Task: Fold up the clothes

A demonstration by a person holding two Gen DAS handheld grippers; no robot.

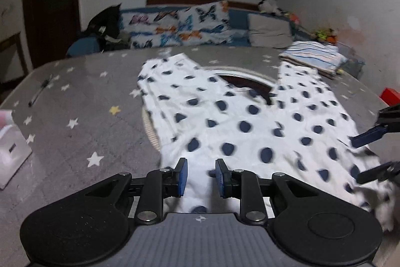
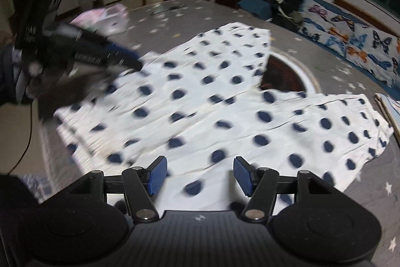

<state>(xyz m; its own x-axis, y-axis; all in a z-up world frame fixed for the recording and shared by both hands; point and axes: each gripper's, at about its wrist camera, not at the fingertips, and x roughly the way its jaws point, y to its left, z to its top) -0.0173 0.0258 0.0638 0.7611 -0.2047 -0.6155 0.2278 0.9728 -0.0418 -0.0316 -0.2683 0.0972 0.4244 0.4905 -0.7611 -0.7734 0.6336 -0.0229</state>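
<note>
White trousers with navy dots (image 1: pixel 237 121) lie spread flat on the grey star-patterned table (image 1: pixel 75 96), legs pointing away in a V. My left gripper (image 1: pixel 201 177) hovers low over the near waist end, its blue pads a little apart and white cloth showing in the gap without being pinched. In the right wrist view the same trousers (image 2: pixel 225 111) fill the middle. My right gripper (image 2: pixel 200 175) stands open above one trouser leg's edge, nothing between its pads. It also shows at the right border of the left wrist view (image 1: pixel 356 159). The left gripper (image 2: pixel 135 60) appears blurred at the waist.
A round recessed ring (image 1: pixel 245 81) in the table shows between the legs. Folded striped cloth (image 1: pixel 312 58) sits at the far right, a pen (image 1: pixel 37 94) and a white box (image 1: pixel 12 149) at the left. A sofa with butterfly cushions (image 1: pixel 180 26) stands behind.
</note>
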